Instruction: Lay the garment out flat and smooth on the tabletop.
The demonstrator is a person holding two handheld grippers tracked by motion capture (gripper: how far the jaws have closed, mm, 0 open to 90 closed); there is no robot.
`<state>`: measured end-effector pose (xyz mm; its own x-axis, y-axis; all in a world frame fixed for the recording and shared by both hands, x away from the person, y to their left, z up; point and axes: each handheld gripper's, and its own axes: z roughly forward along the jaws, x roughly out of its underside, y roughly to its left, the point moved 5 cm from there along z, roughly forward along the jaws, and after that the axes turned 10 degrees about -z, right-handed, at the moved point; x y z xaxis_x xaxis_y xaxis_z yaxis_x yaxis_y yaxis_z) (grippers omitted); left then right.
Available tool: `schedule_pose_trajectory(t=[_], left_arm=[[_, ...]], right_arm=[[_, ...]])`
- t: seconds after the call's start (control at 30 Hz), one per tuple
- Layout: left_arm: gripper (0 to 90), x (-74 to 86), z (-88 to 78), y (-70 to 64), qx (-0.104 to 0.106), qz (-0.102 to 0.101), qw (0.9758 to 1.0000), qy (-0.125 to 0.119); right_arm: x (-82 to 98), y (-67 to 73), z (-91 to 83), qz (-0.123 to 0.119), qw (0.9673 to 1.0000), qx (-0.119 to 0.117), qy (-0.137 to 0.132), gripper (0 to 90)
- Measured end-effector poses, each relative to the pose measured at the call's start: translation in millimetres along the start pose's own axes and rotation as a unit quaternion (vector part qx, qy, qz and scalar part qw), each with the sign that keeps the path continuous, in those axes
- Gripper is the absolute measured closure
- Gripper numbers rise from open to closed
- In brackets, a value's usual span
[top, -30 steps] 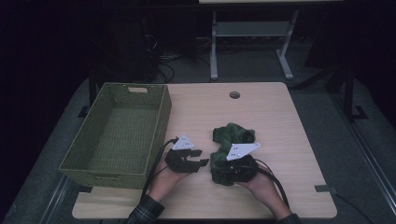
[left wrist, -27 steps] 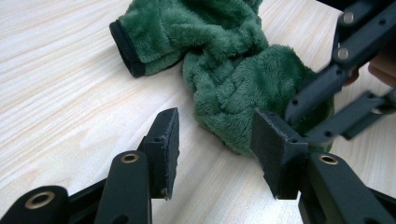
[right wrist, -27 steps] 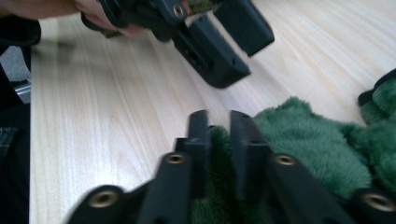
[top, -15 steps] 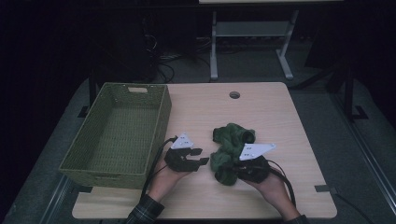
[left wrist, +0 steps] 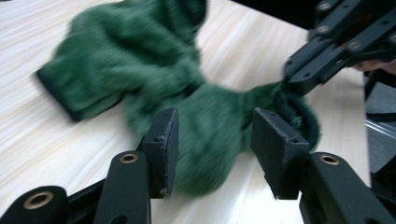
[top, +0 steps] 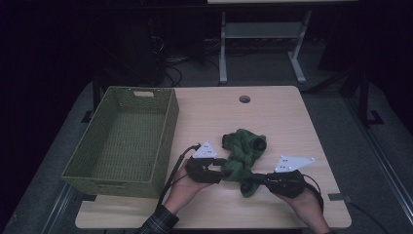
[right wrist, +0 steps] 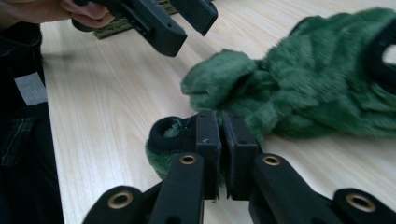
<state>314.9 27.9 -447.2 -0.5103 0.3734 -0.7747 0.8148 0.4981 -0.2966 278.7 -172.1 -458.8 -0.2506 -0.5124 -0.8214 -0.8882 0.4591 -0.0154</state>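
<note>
A fuzzy dark green garment (top: 243,148) lies bunched on the wooden table (top: 277,114), right of centre. My right gripper (top: 256,179) lies low at its near end. In the right gripper view the right gripper (right wrist: 222,122) is shut on a dark ribbed cuff (right wrist: 169,130). Its jaws have just closed in and eased slightly, with the cuff still pinched. My left gripper (top: 222,171) rests against the garment's left side. In its own view the left gripper (left wrist: 212,135) stands half open, with green fabric (left wrist: 140,60) past its pads, untouched by them.
A green woven basket (top: 171,124) with nothing in it stands on the left half of the table, close to my left hand. A round cable hole (top: 244,99) sits near the far edge. Bare tabletop lies behind and to the right of the garment.
My right gripper has moved right and nearer the front edge, dragging the garment's near end so the cloth stretches out. My left gripper has shifted right, up against the cloth.
</note>
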Motion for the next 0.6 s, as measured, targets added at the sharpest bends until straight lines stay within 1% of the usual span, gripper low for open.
schedule_pose_trajectory(t=[0.03, 0.1, 0.13, 0.17, 0.2, 0.23, 0.27, 0.3, 0.37, 0.4, 0.43, 0.5, 0.57, 0.6], left_arm=[[50.7, -4.0, 9.8, -8.8, 0.006, 0.009, 0.9999, 0.008], [50.4, -5.2, 18.3, -13.2, 0.005, 0.011, 0.9999, 0.012], [50.1, -5.2, 18.3, -13.2, 0.005, 0.011, 0.9999, 0.012], [50.1, -3.7, 29.0, -12.2, -0.003, 0.014, 0.9996, 0.025], [50.1, -1.9, 33.7, -9.2, -0.012, 0.015, 0.9993, 0.033], [50.3, 0.0, 37.9, -5.9, -0.015, 0.010, 0.9991, 0.038], [51.1, 0.0, 37.9, -5.9, -0.015, 0.010, 0.9991, 0.038], [54.0, 1.8, 40.0, -1.2, -0.020, 0.007, 0.9990, 0.039], [63.3, 2.2, 39.8, 0.7, -0.022, 0.005, 0.9989, 0.040], [63.3, 2.4, 38.7, 3.5, -0.024, 0.001, 0.9989, 0.040], [76.9, 1.9, 35.5, 7.6, -0.021, -0.010, 0.9990, 0.039], [84.7, 1.1, 31.4, 10.4, -0.020, -0.015, 0.9990, 0.036], [86.5, 0.6, 27.1, 11.7, -0.019, -0.019, 0.9991, 0.032], [86.9, 0.5, 24.7, 13.1, -0.019, -0.012, 0.9992, 0.034]], right_arm=[[3.8, -1.9, -2.9, 0.002, 1.0000, 0.006, 0.003, 84.5], [8.4, -3.8, -6.1, 0.006, 0.9999, 0.011, 0.006, 84.5], [8.4, -3.8, -6.1, 0.006, 0.9999, 0.011, 0.006, 84.5], [13.5, -6.1, -9.8, 0.010, 0.9998, 0.016, 0.009, 84.5], [15.4, -6.5, -11.3, 0.014, 0.9997, 0.017, 0.010, 84.5], [17.4, -7.6, -13.2, 0.014, 0.9996, 0.022, 0.012, 84.5], [17.4, -7.6, -13.2, 0.014, 0.9996, 0.022, 0.012, 84.5], [21.4, -8.6, -17.0, 0.019, 0.9994, 0.028, 0.011, 84.5], [24.7, -9.7, -20.0, 0.022, 0.9992, 0.030, 0.012, 82.9], [24.7, -9.7, -20.0, 0.022, 0.9992, 0.030, 0.012, 82.9], [26.5, -10.6, -23.6, 0.028, 0.9990, 0.032, 0.011, 81.1], [25.4, -9.5, -26.2, 0.027, 0.9990, 0.034, 0.006, 78.2], [23.8, -6.6, -27.3, 0.029, 0.9991, 0.031, 0.000, 75.0], [23.6, -5.4, -27.3, 0.027, 0.9992, 0.031, 0.000, 73.3]])
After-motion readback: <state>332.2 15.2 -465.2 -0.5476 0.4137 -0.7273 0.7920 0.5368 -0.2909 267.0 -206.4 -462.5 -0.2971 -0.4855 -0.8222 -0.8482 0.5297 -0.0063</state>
